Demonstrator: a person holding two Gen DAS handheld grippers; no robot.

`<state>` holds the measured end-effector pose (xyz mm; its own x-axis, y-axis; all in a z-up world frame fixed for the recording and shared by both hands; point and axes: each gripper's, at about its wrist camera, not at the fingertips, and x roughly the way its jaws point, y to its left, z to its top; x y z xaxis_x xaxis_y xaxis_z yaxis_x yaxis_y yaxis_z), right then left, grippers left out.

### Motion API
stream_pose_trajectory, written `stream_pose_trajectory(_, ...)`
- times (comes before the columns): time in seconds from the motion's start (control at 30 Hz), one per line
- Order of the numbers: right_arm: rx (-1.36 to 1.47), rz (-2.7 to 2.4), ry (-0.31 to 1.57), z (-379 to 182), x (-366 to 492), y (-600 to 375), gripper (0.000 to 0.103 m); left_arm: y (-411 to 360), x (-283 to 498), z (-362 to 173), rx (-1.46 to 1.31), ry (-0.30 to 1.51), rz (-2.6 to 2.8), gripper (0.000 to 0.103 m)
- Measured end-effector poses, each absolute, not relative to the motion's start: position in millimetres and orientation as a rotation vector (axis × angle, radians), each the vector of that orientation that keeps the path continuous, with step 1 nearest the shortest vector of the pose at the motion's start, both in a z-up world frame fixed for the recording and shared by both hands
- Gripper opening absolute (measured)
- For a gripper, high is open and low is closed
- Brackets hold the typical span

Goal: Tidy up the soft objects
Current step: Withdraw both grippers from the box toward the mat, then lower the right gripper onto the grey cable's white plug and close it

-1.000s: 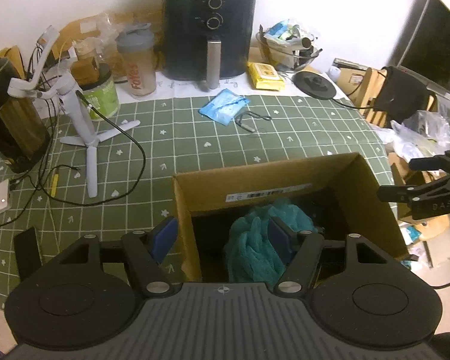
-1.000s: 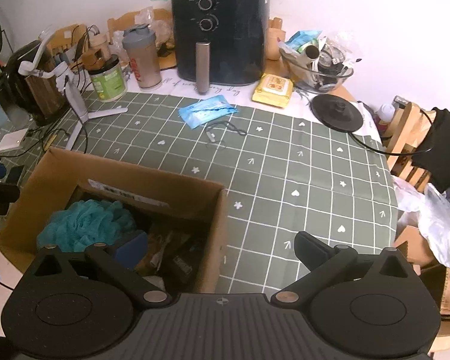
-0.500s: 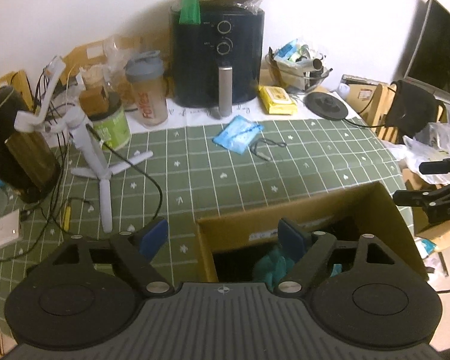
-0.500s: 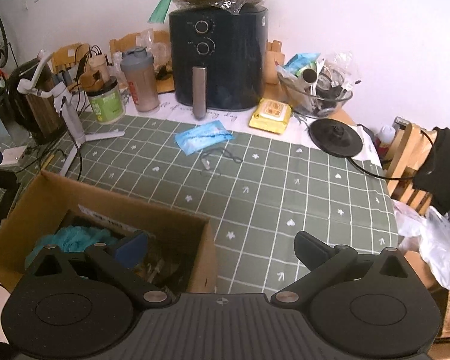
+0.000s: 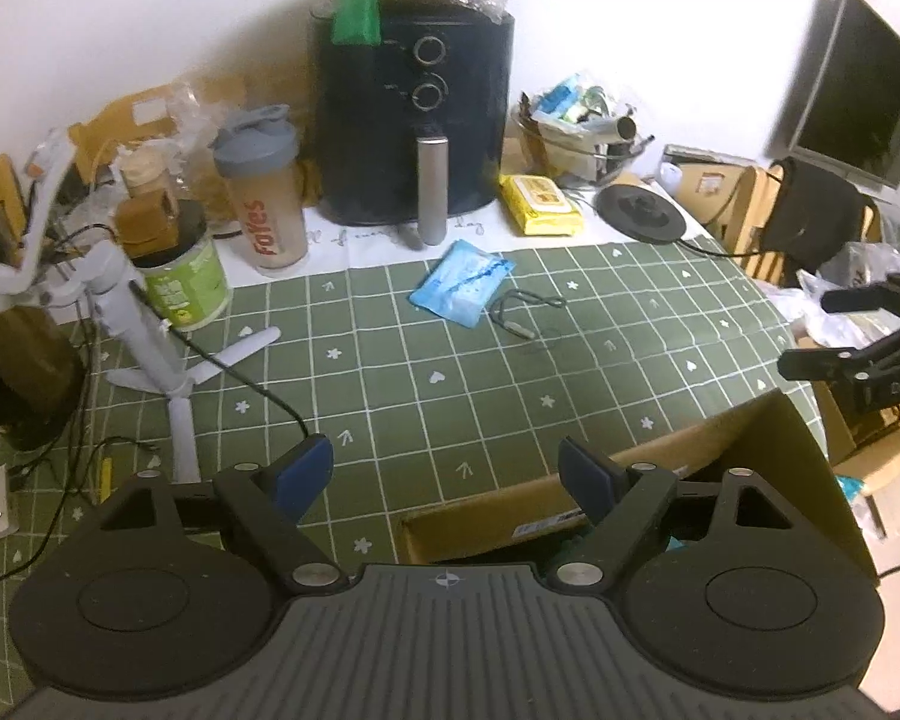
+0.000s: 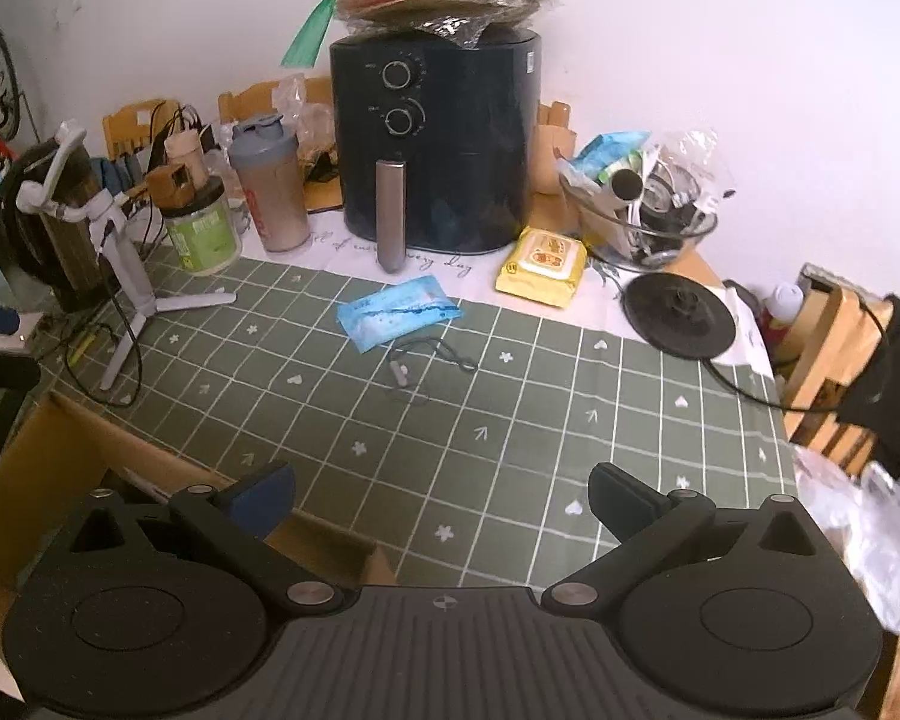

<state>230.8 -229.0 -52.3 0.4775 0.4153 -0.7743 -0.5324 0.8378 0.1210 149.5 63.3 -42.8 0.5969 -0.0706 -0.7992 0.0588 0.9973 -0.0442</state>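
Observation:
A brown cardboard box [image 5: 750, 444] stands at the near edge of the green checked tablecloth [image 5: 450, 372]; it also shows in the right wrist view [image 6: 48, 456]. Its inside is mostly hidden behind my grippers; a sliver of teal [image 5: 675, 543] shows in it. My left gripper [image 5: 447, 471] is open and empty above the box's near left corner. My right gripper [image 6: 441, 495] is open and empty above the box's right end. A blue soft pack [image 5: 462, 282] lies mid-table, and shows in the right wrist view [image 6: 399, 312]. A yellow wipes pack [image 6: 540, 258] lies beyond.
A black air fryer [image 5: 414, 120] stands at the back with a shaker bottle [image 5: 264, 192] and green jar [image 5: 180, 276] to its left. A white tripod [image 5: 144, 336] and cables lie left. A glass bowl [image 6: 642, 216] and black round base [image 6: 678, 315] sit right.
Both grippers have risen and pulled back from the box, so the teal soft thing and the box's inside have dropped out of sight. Both stay open.

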Motion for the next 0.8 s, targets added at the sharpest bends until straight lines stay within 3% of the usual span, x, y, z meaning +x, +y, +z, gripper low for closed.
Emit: stream_pose_trajectory(0.8, -0.149, 0.744, 1.01, -113.0, 314.3, -192.1, 0.103, 73.6, 197.7, -64.0, -0.079, 0.949, -0.192, 0.083)
